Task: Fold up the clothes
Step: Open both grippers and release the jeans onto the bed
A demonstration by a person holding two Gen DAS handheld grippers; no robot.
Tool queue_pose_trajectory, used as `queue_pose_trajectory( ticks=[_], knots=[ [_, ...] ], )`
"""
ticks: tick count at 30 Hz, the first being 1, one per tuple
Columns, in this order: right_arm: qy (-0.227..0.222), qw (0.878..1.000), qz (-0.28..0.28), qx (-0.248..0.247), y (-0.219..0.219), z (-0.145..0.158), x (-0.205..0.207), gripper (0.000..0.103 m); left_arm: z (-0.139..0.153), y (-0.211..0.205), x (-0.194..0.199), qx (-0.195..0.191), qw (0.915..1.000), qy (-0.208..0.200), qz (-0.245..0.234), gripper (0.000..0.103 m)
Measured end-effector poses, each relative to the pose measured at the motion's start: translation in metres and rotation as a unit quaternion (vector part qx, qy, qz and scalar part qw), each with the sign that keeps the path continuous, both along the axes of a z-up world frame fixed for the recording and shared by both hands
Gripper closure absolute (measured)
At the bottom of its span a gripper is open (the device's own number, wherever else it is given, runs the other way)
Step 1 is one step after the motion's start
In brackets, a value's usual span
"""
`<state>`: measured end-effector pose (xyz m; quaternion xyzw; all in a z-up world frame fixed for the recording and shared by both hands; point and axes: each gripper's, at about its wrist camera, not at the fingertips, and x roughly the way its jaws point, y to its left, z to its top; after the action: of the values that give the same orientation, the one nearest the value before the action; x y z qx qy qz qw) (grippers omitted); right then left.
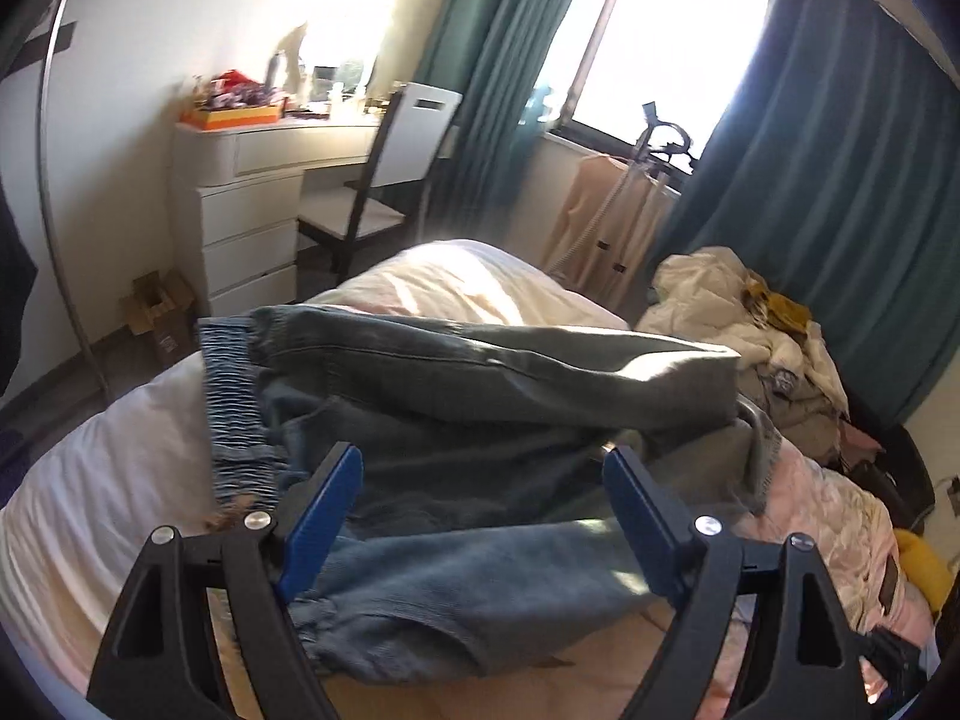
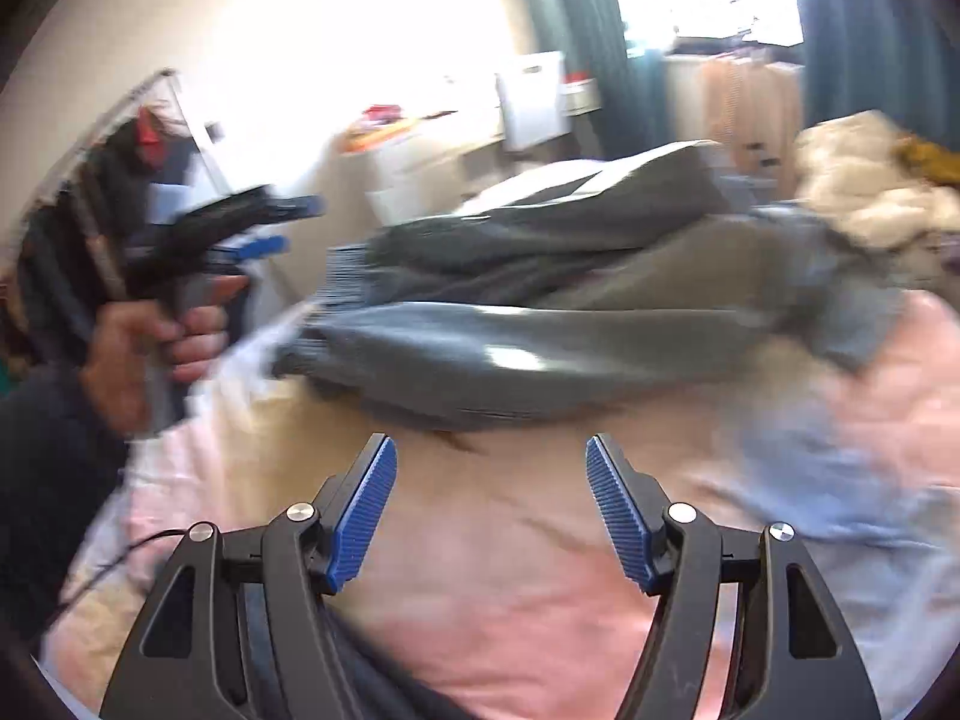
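Both claws are spread apart and empty right now: left claw (image 1: 483, 495), right claw (image 2: 491, 501). The jeans (image 1: 468, 414) sit loosely folded on the bed (image 1: 90, 516), looks like, though it's blurry. I'd square up the legs and flatten creases before folding again.

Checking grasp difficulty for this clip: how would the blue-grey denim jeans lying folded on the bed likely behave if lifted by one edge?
The blue-grey denim jeans would probably droop: their layers already sag and crease. The thick fabric with its gathered elastic waistband suggests moderate weight. The fold would likely fall open.
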<state>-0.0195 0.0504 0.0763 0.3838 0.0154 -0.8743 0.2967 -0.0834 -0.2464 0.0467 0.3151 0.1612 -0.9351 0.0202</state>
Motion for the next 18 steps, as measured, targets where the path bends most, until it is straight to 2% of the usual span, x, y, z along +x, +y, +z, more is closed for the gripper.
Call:
queue_pose_trajectory(
  ticks=[3, 7, 10, 14, 16, 18],
  knots=[
    [-0.002, 0.999, -0.038, 0.015, 0.04, -0.002, -0.009, 0.036, 0.0, 0.057, -0.011, -0.008, 0.9988, -0.001, -0.049, 0.018],
    [0.004, 0.995, -0.098, 0.002, 0.092, -0.011, -0.02, 0.036, -0.011, 0.133, -0.035, -0.02, 0.9934, -0.009, -0.113, 0.019],
    [0.001, 0.989, -0.143, -0.022, 0.129, -0.021, -0.027, 0.036, -0.027, 0.188, -0.062, -0.036, 0.9871, -0.023, -0.155, 0.028],
    [-0.034, 0.977, -0.202, -0.061, 0.175, -0.036, -0.041, 0.036, -0.052, 0.248, -0.111, -0.066, 0.9786, -0.054, -0.187, 0.034],
    [-0.045, 0.971, -0.22, -0.083, 0.194, -0.043, -0.05, 0.036, -0.063, 0.271, -0.134, -0.079, 0.9749, -0.057, -0.2, 0.036],
    [-0.052, 0.966, -0.237, -0.091, 0.209, -0.05, -0.061, 0.036, -0.073, 0.286, -0.152, -0.078, 0.9751, -0.049, -0.202, 0.038]
  ],
)
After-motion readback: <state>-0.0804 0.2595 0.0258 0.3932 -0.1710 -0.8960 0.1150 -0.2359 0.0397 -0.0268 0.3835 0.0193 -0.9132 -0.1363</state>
